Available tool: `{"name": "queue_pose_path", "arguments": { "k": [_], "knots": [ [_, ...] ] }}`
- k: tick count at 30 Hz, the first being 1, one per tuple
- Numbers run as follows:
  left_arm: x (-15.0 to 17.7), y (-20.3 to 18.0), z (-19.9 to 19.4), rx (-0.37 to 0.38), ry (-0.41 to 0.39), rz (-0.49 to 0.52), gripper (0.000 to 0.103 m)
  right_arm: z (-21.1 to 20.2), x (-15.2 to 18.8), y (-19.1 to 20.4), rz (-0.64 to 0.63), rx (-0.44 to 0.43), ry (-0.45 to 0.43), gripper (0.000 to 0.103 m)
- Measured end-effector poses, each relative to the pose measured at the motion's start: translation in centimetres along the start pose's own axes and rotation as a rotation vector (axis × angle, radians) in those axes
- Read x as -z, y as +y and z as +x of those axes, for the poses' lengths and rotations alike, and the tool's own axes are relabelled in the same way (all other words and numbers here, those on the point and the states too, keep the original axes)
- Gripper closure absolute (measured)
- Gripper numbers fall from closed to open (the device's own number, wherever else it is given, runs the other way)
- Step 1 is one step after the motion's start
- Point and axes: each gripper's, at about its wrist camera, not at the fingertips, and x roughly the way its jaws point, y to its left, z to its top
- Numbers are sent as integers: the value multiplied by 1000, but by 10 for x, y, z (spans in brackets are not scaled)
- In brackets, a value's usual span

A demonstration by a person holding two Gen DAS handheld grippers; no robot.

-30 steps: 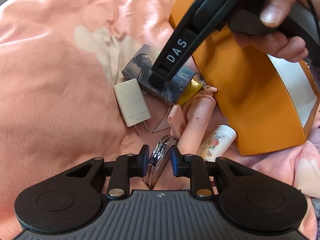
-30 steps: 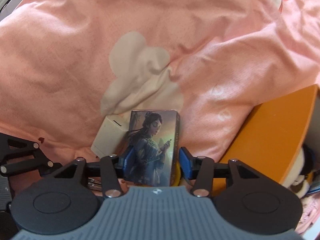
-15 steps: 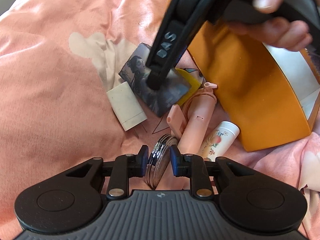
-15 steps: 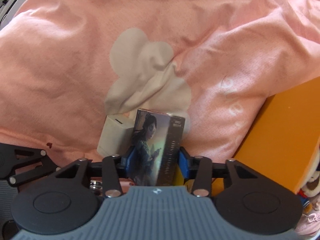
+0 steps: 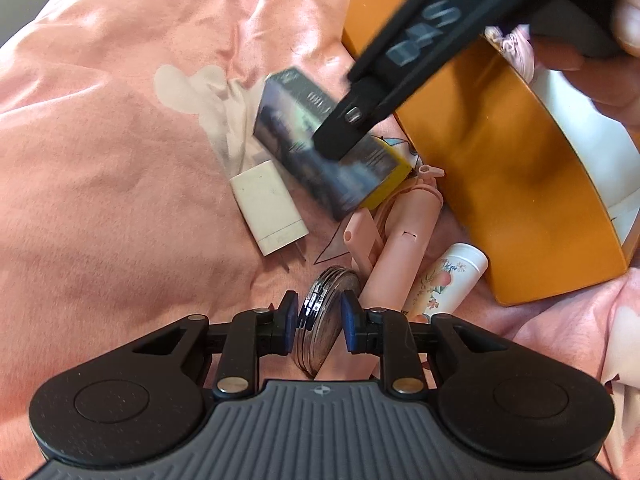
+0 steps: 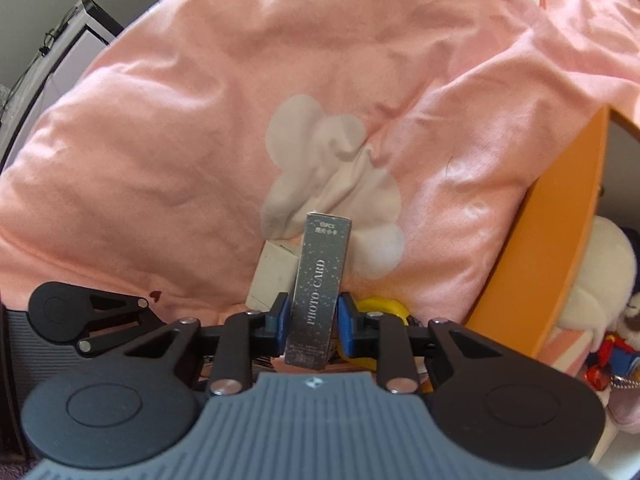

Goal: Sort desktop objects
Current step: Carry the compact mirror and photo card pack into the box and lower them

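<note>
Photo card box (image 6: 318, 292) now turned edge-on, lifted off bed; right hand-held gripper (image 6: 312, 322) closing on it. Left hand-held gripper (image 5: 318, 322) clamped on round compact (image 5: 320, 316). Carry level to orange box (image 5: 500, 168).

Pink bedding (image 6: 200, 128) fills the sunlit scene beside dark furniture (image 6: 68, 40).

Left wrist view: steep, close look down past its own fingers onto the pink bedding (image 5: 100, 152), orange box (image 5: 500, 168) at upper right. Right wrist view: similarly steep and close, box at right edge. Shared: white charger (image 5: 268, 206) (image 6: 276, 276), card box (image 5: 320, 152) (image 6: 318, 292).
</note>
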Motion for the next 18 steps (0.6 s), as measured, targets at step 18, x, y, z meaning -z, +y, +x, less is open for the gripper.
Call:
{"name": "queue_pose_path", "arguments": {
  "k": [18],
  "knots": [
    [-14, -2, -65, 19, -223, -155, 88, -122, 62, -38, 178, -98, -402, 78]
  ]
}}
